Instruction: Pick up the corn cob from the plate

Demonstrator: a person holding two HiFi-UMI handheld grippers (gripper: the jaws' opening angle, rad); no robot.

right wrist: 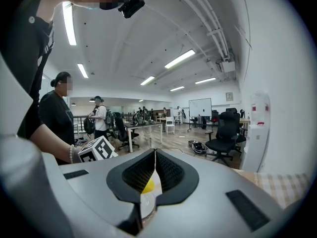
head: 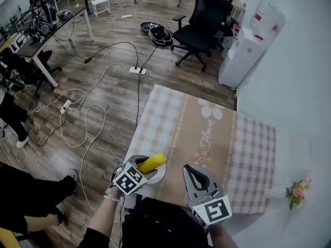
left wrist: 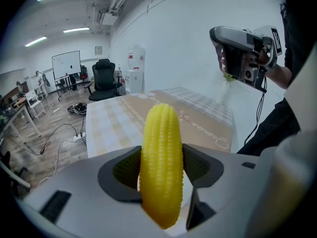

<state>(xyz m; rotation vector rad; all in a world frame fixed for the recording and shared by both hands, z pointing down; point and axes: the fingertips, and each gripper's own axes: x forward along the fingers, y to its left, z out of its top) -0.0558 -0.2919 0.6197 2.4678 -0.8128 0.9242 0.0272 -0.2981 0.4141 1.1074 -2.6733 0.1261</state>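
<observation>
Left gripper view shows the fingers of the left gripper clamped on the corn cob over the plate; the right gripper has fingers together, empty.

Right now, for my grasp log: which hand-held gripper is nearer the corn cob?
Left. The left hand-held gripper is shut on the corn cob over the plate; the right hand-held gripper is off to its right, jaws together, holding nothing.
</observation>
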